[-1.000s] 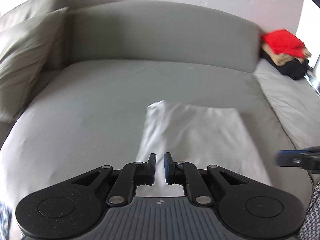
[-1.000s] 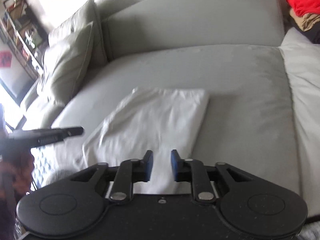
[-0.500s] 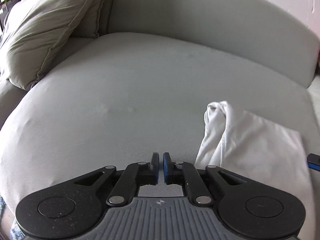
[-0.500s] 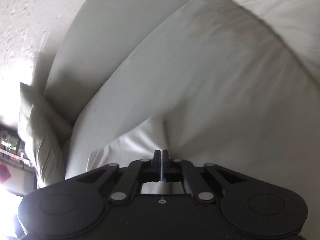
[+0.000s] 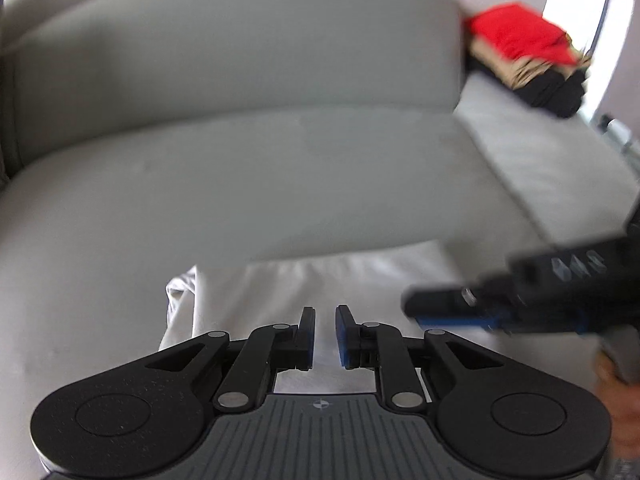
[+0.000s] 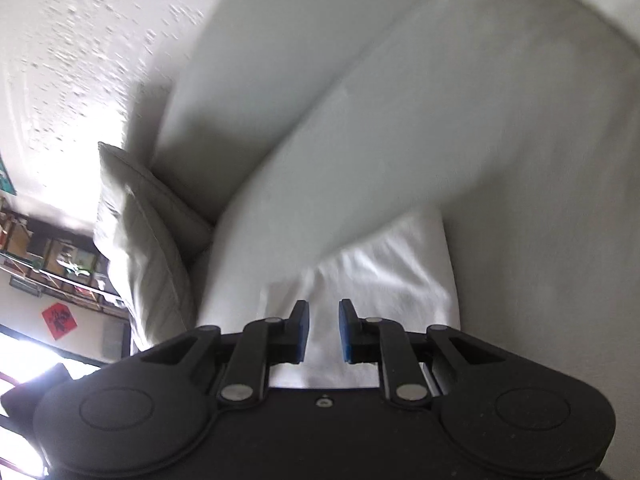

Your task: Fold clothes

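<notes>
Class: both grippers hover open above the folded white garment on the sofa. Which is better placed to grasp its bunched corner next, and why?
Probably the left gripper: the white garment has its bunched corner just left of its fingers, while the right gripper faces the flat side.

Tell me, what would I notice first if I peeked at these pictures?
Probably the bright red cloth topping a pile at the sofa's far right end. Next, the white folded garment lying on the grey sofa seat, with the open left gripper just above it.
</notes>
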The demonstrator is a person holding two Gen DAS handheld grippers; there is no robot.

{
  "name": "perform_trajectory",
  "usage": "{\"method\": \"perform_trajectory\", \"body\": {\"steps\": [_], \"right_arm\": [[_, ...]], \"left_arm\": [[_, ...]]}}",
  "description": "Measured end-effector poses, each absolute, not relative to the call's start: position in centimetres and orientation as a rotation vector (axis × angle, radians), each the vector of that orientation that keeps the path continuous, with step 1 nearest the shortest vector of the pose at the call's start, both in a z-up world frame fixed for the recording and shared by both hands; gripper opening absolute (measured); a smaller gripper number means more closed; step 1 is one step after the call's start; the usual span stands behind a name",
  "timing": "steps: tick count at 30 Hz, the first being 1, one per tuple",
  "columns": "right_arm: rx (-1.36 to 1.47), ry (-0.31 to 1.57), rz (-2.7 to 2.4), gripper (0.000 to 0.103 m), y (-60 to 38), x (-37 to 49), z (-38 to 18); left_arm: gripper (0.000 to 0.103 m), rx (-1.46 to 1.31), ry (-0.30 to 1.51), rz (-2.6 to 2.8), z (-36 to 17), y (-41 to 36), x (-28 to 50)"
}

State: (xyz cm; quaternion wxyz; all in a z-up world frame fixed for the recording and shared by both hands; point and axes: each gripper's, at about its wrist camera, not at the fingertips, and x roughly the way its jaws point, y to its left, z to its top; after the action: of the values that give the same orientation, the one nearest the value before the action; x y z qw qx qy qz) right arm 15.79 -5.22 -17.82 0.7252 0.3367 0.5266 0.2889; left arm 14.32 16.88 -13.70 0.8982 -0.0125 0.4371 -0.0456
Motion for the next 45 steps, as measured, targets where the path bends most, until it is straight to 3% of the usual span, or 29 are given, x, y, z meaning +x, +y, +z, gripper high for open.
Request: {"method": "perform_trajectory", "body": {"steps": [2,6,13,15,17,18,20,25,32,45], "right_arm": [[0.771,1.187,0.639,0.006,-5.3,16.1,-19.2],[0.9,1.114,0.509,0.001,-7.1,18.0,-21.2],[0.886,1.008,0.317,0.0,-10.2,18.7,-20.6],[0.842,1.016,0.31,0.004,-11.1,17.7,-19.4],[0.798,1.011,0.316,0.019,-12.3,16.2,-18.0],[0.782,1.009,0.326,0.02,-12.9,15.3,-17.3],[0.751,1.008,0.353,0.021,-13.8,13.5,-15.8],[0.605,1.034,0.468,0.024,-14.0,7.8,-12.7],[0.283,1.019,0.629,0.024,-10.4,0.4,-9.3],[-0.1,0.971,0.674,0.024,-4.7,-3.0,-9.3]], "left_arm": [[0.015,-0.066,0.904,-0.022,-14.9,18.4,15.6],[0.011,-0.188,0.867,0.128,-16.5,21.7,17.0],[0.012,-0.107,0.863,0.411,-16.7,23.4,16.3],[0.012,-0.1,0.886,0.45,-16.0,24.4,15.0],[0.012,-0.111,0.908,0.468,-14.9,25.4,13.1],[0.012,-0.125,0.917,0.466,-14.2,25.4,12.5],[0.012,-0.163,0.927,0.451,-12.6,26.0,9.5],[0.025,-0.204,0.915,0.368,-9.9,23.9,2.2],[0.026,-0.2,0.909,0.239,-9.4,17.8,-3.8],[0.027,-0.032,0.99,0.127,-11.4,12.4,-1.7]]}}
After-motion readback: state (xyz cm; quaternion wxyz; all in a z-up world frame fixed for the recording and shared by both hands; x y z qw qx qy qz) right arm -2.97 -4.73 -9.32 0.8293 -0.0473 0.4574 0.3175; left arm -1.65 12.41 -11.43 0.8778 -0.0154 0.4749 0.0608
